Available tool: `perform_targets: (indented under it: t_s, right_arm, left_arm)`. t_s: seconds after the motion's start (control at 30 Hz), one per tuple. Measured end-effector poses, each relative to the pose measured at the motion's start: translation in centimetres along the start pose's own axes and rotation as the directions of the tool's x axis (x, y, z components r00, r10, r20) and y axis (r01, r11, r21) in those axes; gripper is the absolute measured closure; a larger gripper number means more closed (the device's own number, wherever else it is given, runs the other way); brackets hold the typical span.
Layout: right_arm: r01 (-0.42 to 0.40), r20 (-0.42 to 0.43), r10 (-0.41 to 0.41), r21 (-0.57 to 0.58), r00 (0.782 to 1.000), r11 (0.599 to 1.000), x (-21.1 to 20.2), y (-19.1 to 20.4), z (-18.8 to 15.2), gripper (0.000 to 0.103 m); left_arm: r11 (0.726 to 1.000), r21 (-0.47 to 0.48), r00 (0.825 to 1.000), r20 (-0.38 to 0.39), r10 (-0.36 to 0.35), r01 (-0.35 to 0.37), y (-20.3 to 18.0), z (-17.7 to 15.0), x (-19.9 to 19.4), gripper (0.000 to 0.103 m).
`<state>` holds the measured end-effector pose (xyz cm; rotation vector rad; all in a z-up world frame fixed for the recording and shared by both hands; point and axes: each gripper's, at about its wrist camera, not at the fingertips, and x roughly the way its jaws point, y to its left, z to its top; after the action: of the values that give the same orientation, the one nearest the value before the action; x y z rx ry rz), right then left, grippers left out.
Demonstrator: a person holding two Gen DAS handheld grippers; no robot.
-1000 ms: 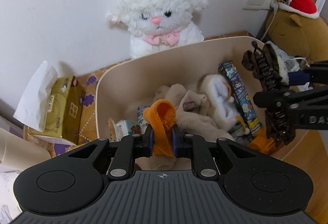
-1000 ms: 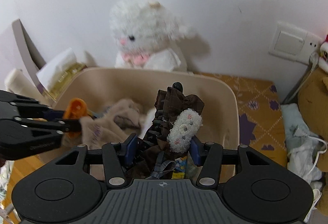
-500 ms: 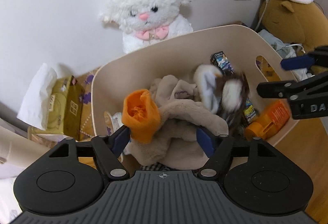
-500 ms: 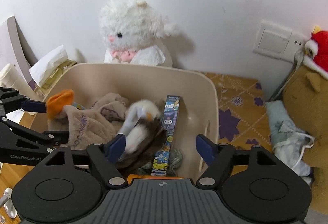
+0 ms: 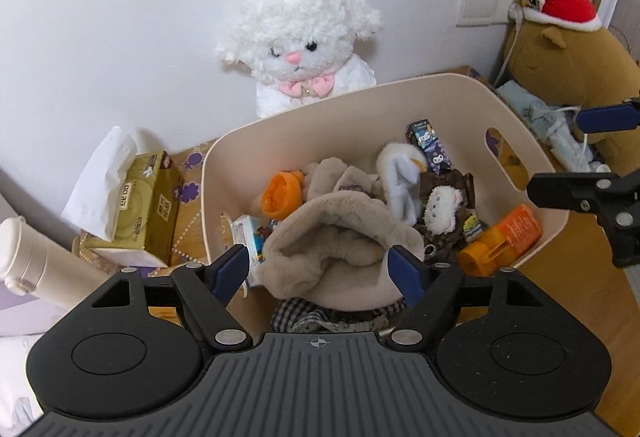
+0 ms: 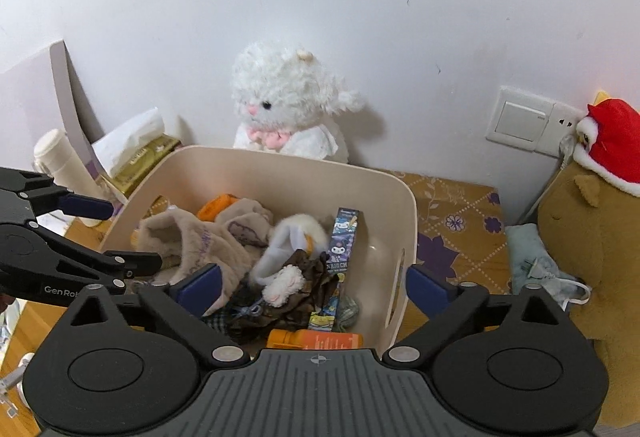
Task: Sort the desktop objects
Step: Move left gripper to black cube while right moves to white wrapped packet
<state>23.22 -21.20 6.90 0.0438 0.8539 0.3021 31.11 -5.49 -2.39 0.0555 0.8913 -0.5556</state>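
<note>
I am holding both claws above the cream plastic bin (image 5: 400,125), each tipped down toward its contents. My left gripper (image 5: 320,269) is opening, its blue pads standing wide on either side of the beige fleece slipper (image 5: 336,249) without pressing it; nothing is held. My right gripper (image 6: 312,285) is opening too, jaws wide apart and empty, hanging over the near end of the bin. Inside the bin I am noting: the orange sock-like piece (image 5: 280,193) lying at the slipper's far left, a white plush item (image 5: 400,177), a brown frilled hair claw with a fuzzy white charm (image 5: 440,205), a tall cartoon-print box (image 6: 344,241) leaning at the far side, an orange tube (image 5: 504,237) along the right wall, and a small printed carton (image 5: 250,237) at the left. Judging by this pile, the bulk of the sorting is looking done, the soft pieces all sitting inside. Outside the bin I am still seeing a tissue box (image 5: 140,205), a white flask (image 5: 36,265), the white lamb plush (image 5: 300,45) against the wall, the brown plush in a red cap (image 6: 592,205), and a pale blue cloth with a charger cable (image 6: 536,265); whether any of these belong in the bin I cannot tell.
</note>
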Motion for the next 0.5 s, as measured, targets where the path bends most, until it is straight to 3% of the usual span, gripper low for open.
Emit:
perform_targets:
  t_s: [0.5]
  right_arm:
    - [-0.065, 0.072, 0.068, -0.051, 0.995, 0.997, -6.2, 1.4, -2.7, 0.000]
  left_arm:
    - [0.999, -0.044, 0.997, 0.072, 0.014, -0.011, 0.8, -3.3, -6.7, 0.024]
